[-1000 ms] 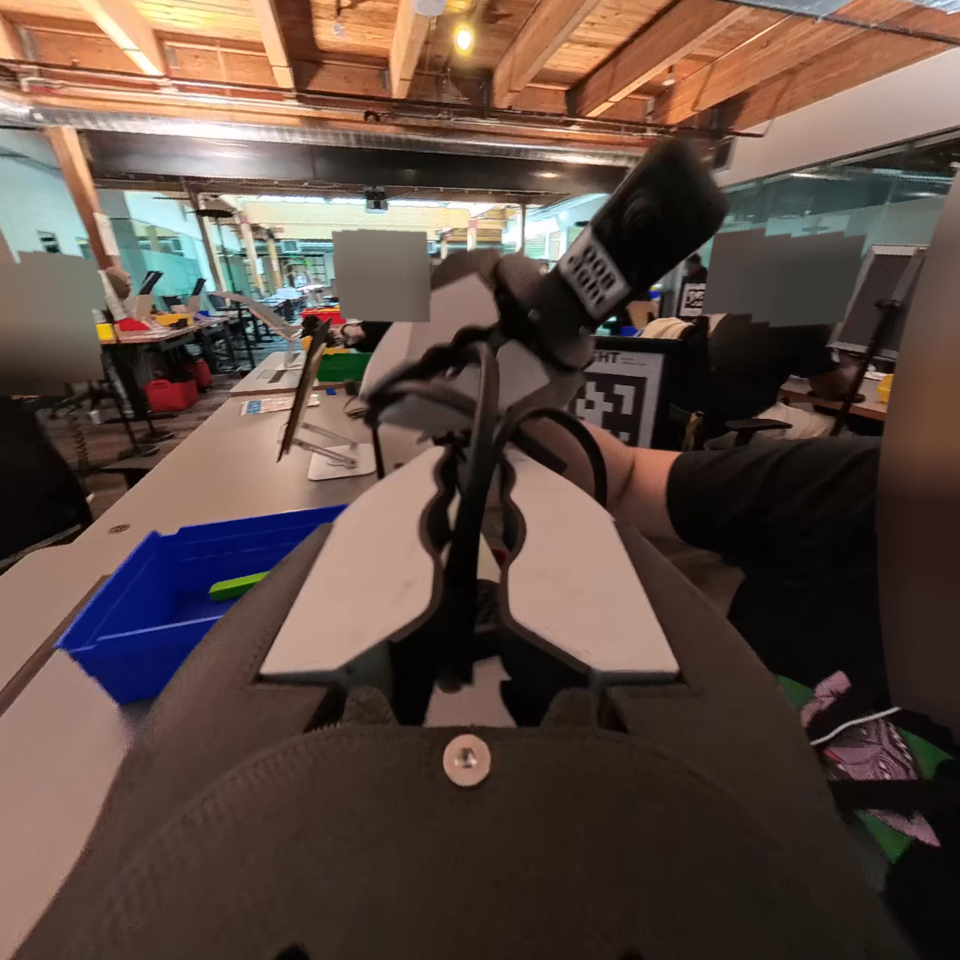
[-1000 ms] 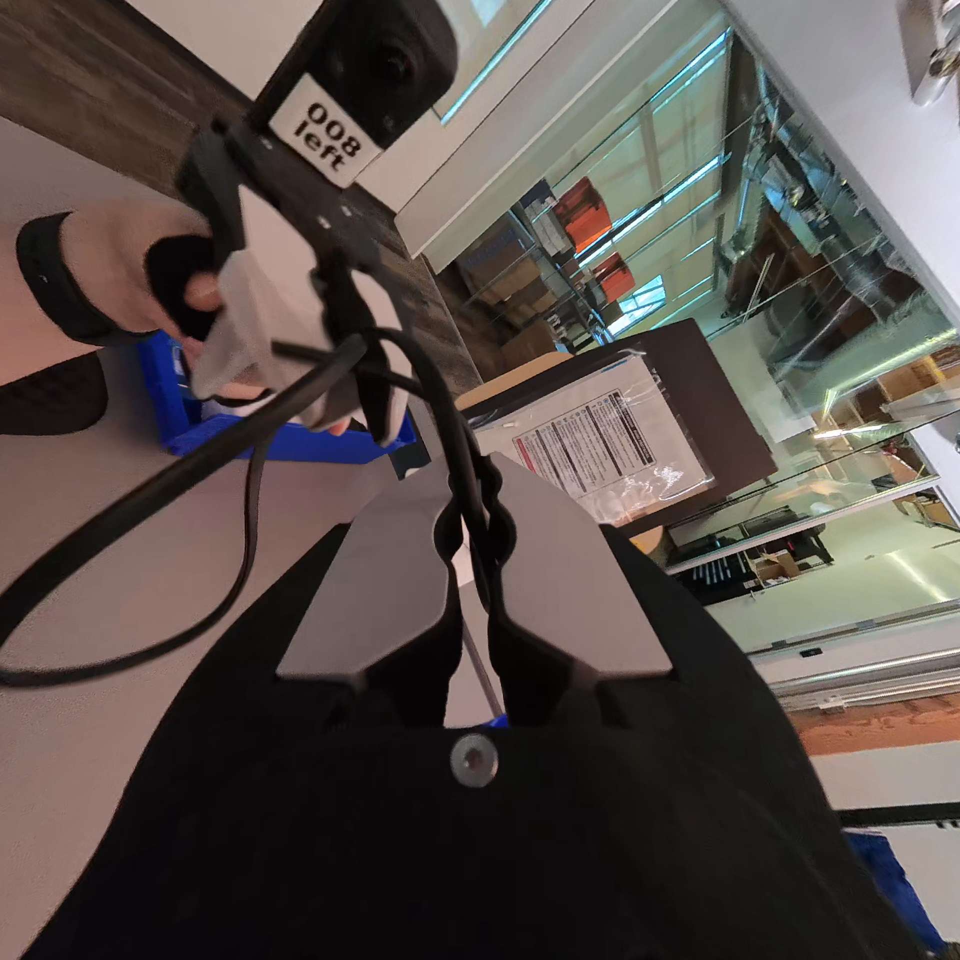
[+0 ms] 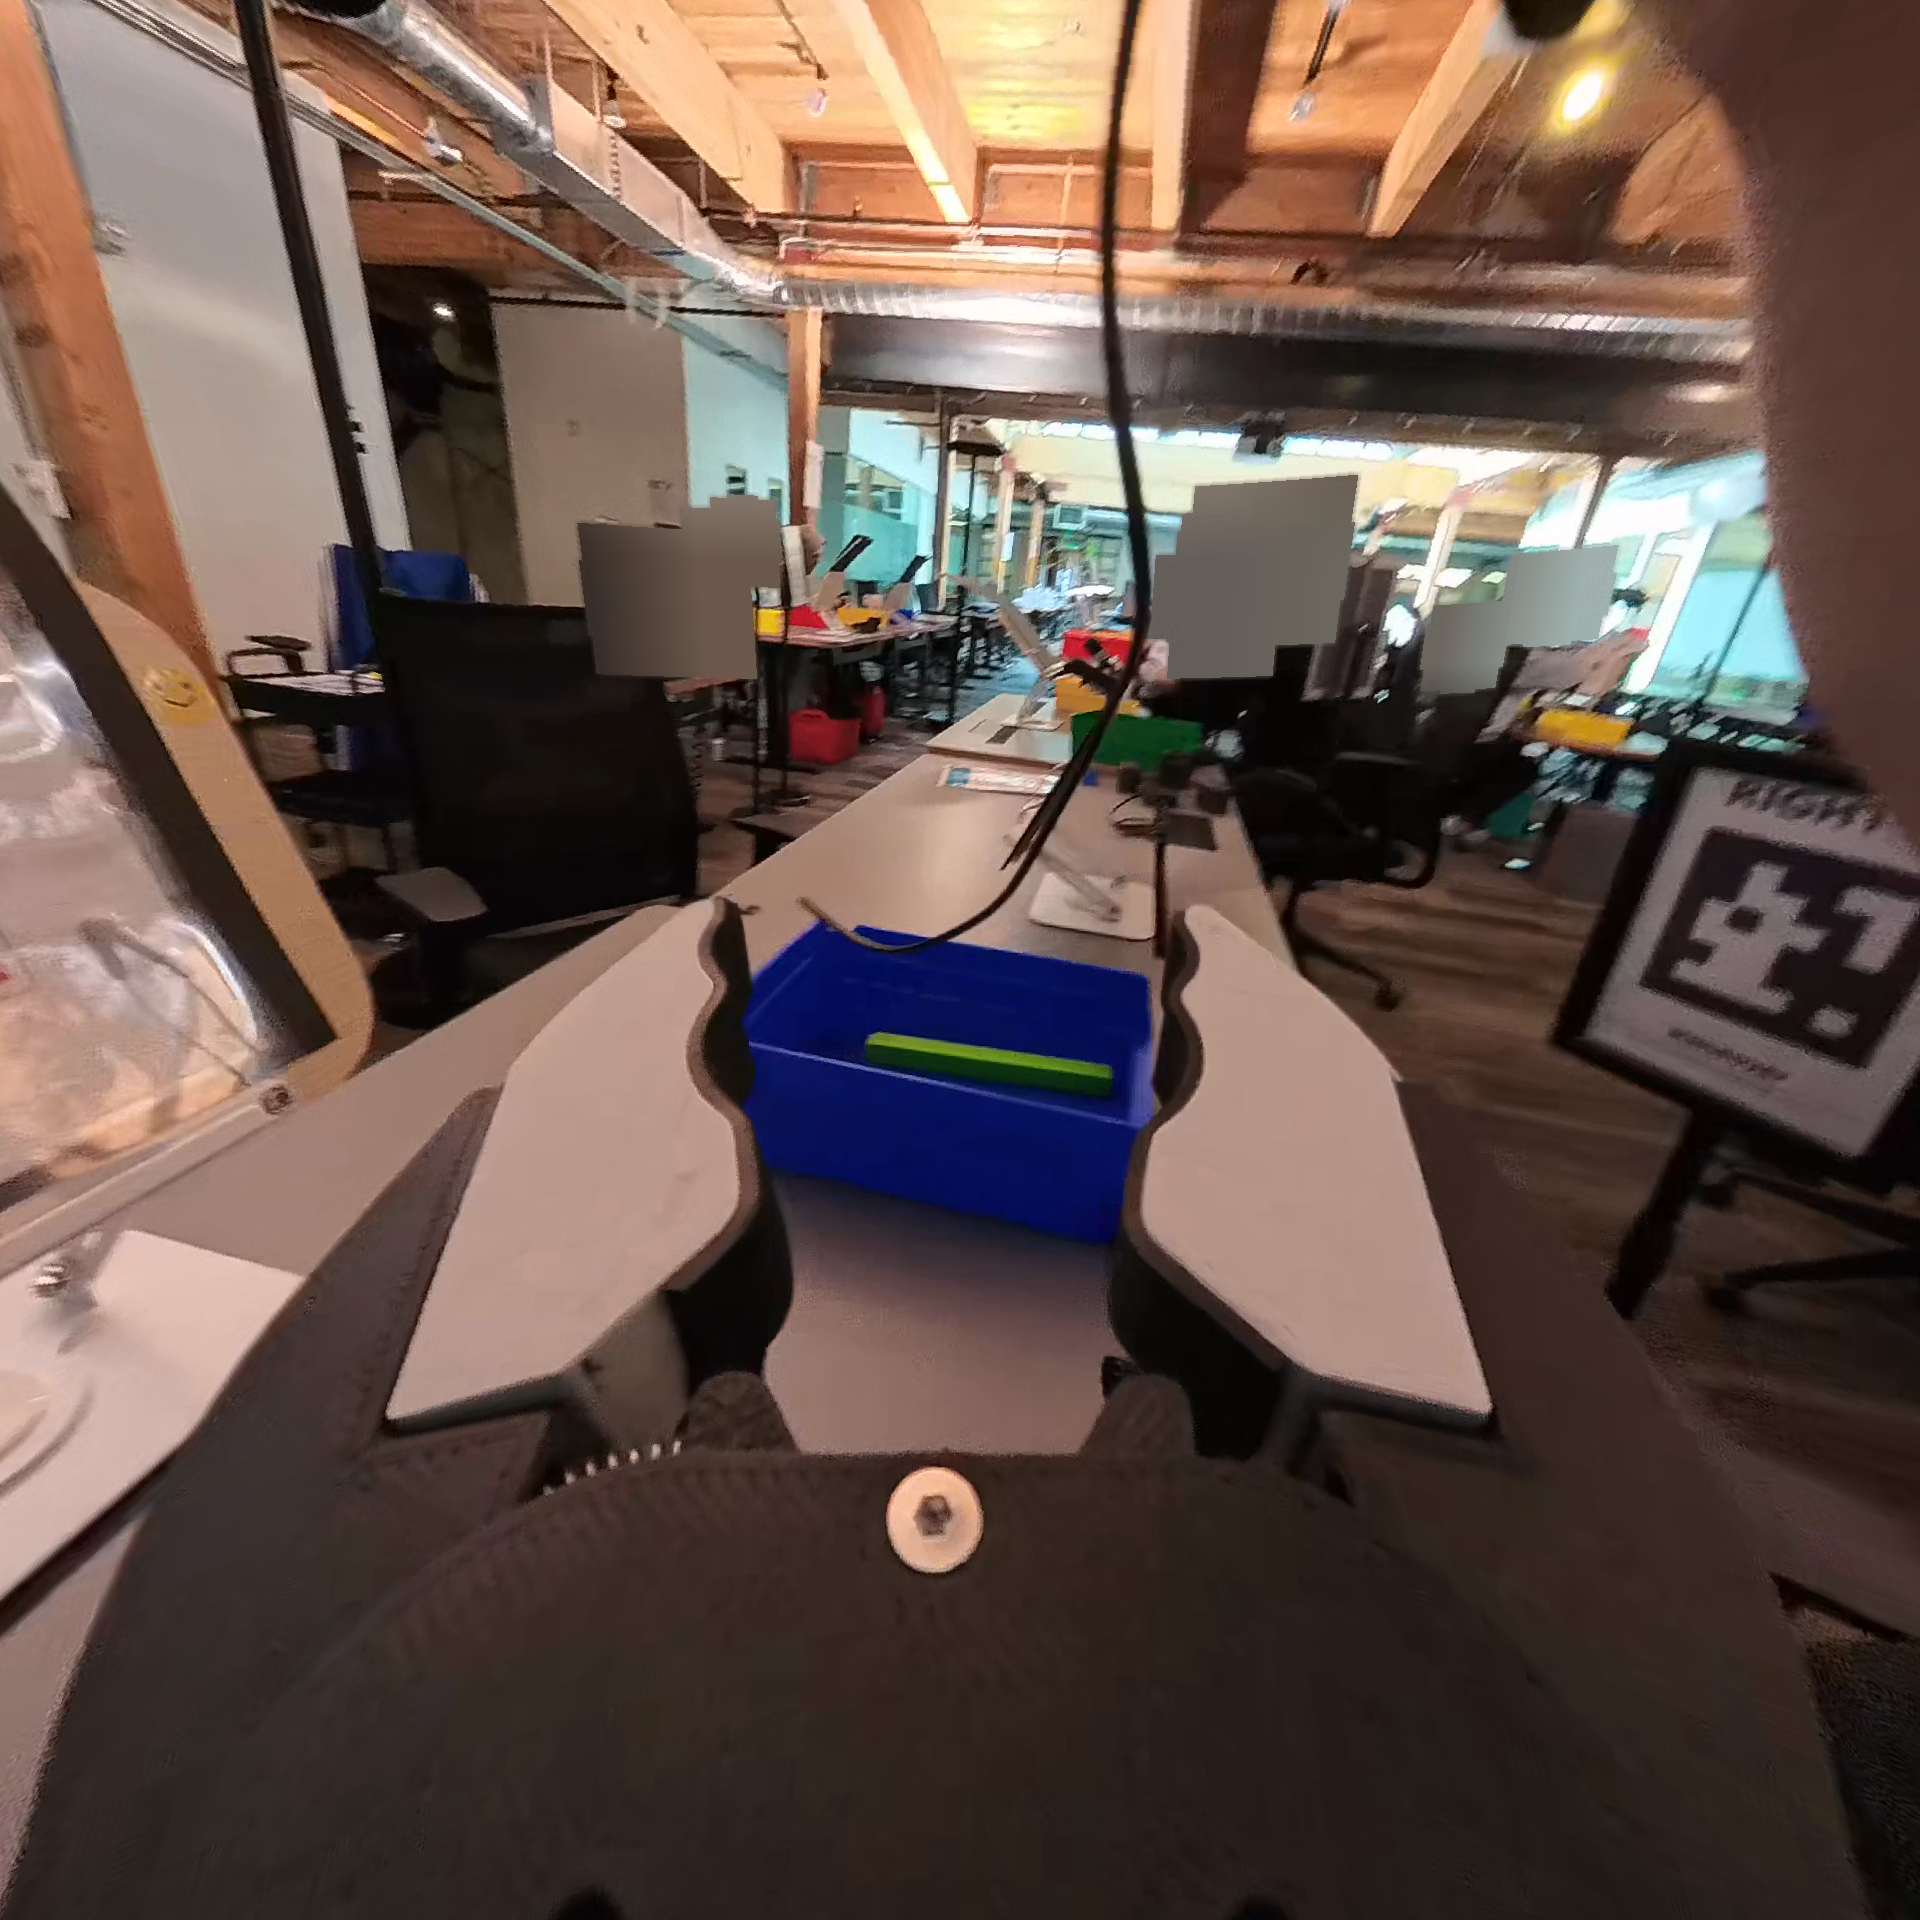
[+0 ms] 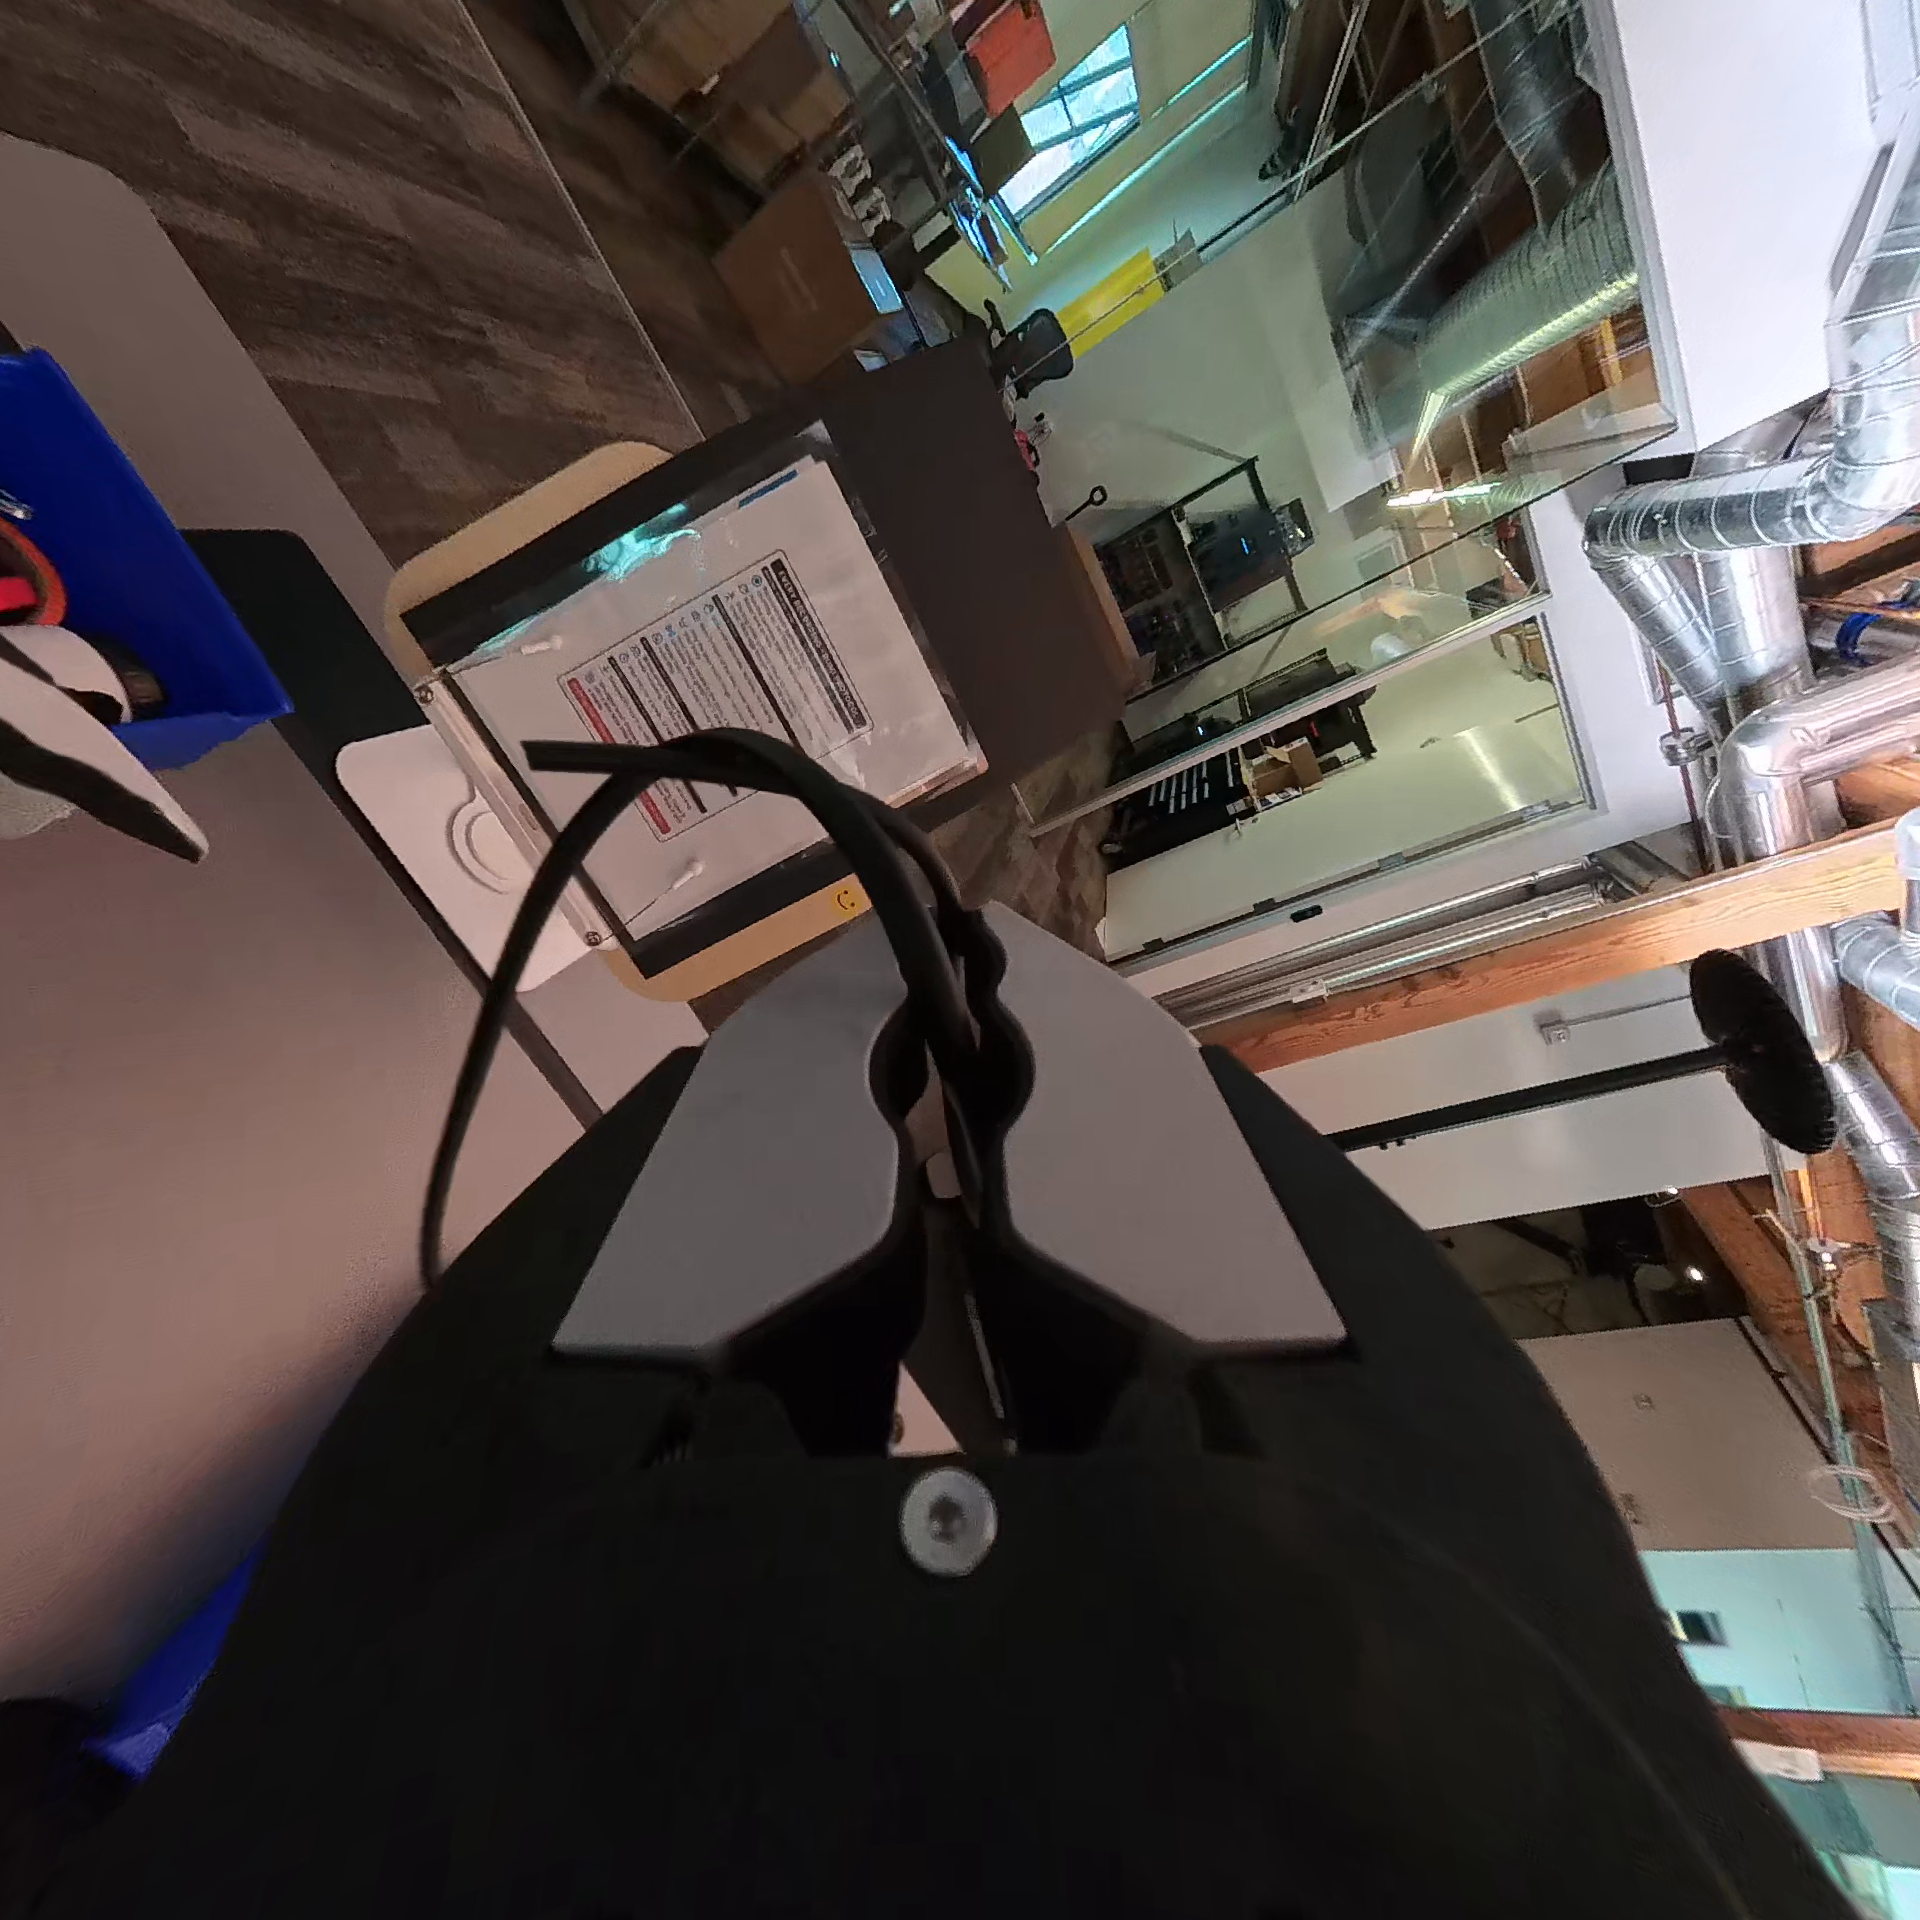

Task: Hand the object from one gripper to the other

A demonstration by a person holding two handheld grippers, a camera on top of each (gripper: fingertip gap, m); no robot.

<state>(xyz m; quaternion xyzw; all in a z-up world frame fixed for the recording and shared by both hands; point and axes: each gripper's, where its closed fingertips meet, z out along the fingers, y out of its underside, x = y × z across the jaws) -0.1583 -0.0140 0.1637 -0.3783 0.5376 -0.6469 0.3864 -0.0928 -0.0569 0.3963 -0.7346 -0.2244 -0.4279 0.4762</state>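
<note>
Gripper: my left gripper [image 3: 951, 940] is held above the grey table [image 3: 935, 1340], its two grey fingers [image 3: 613, 1153] spread wide with nothing between them.
Bin: a blue bin [image 3: 935, 1143] sits on the table, framed in the gap between the fingers.
Contents: a green bar [image 3: 987, 1062] lies flat inside the bin.
Cable: a thin black cable [image 3: 1127, 499] hangs from above the frame, its loose end curling just above the bin's far rim.
Right edge: a framed black-and-white marker sign [image 3: 1766, 961] stands on a dark post.
Left edge: a clear panel with a tan border [image 3: 249, 862] rises beside the table.
Beyond: office chairs and cluttered desks under wooden ceiling beams.
</note>
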